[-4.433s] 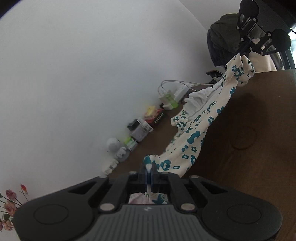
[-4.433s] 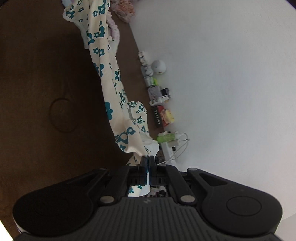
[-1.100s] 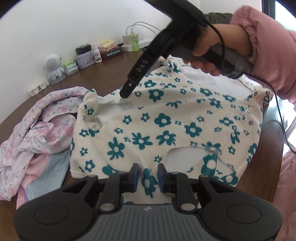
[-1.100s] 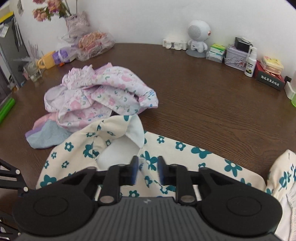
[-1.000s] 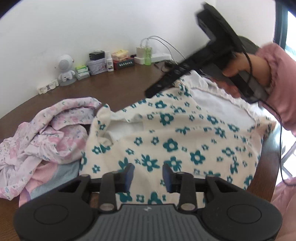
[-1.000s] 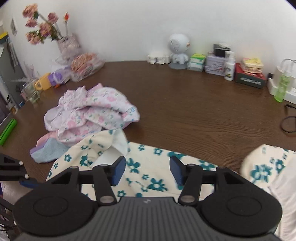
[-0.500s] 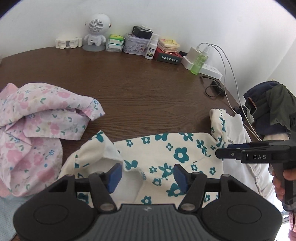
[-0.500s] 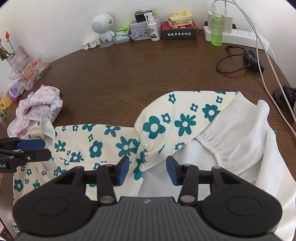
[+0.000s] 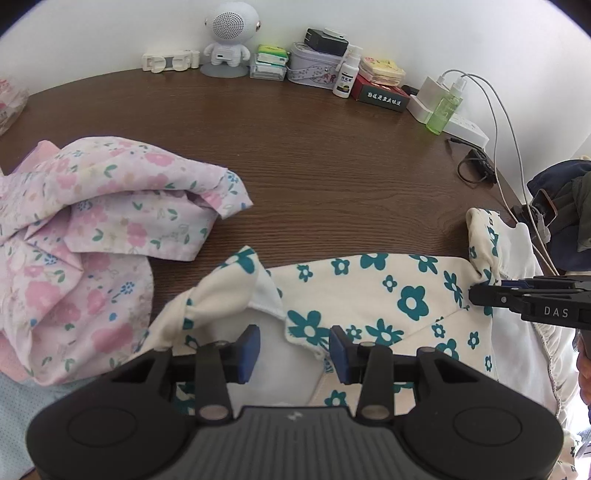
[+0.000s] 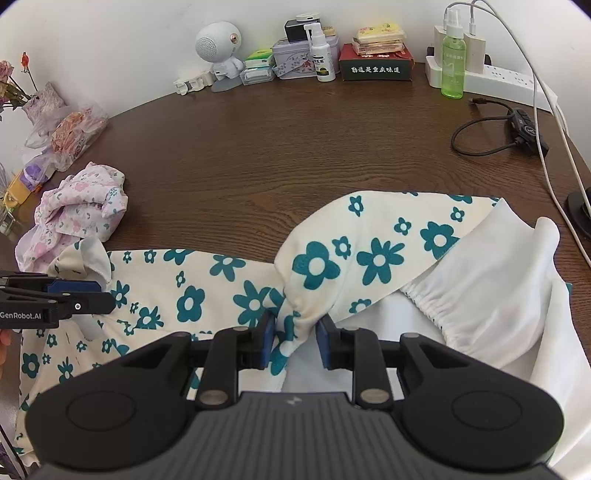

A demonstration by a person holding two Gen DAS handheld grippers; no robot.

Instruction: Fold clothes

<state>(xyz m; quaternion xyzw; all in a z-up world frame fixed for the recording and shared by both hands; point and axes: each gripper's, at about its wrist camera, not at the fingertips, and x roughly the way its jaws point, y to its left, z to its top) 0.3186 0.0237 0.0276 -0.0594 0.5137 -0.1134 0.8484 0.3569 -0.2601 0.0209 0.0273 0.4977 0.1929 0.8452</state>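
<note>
A cream garment with teal flowers (image 9: 399,291) lies spread on the brown table (image 9: 314,166), its white lining showing. It also shows in the right wrist view (image 10: 221,280). My left gripper (image 9: 293,347) is open over the garment's left turned-up corner. My right gripper (image 10: 294,341) is open, its jaws standing either side of a bunched fold of the garment without closing on it. The right gripper also shows at the right edge of the left wrist view (image 9: 476,291). The left gripper also shows at the left edge of the right wrist view (image 10: 107,291).
A pile of pink floral clothes (image 9: 92,229) lies left of the garment. A speaker figure (image 9: 231,33), tins, boxes, a spray bottle (image 9: 345,79), a green bottle (image 10: 452,62) and a power strip (image 10: 509,83) with cables line the wall. Dark clothes (image 9: 565,210) sit at far right.
The garment went from hanging stretched between both shut grippers to lying on the table. Both grippers let go and opened. In the last half second my right gripper moved in around the bunched fold.
</note>
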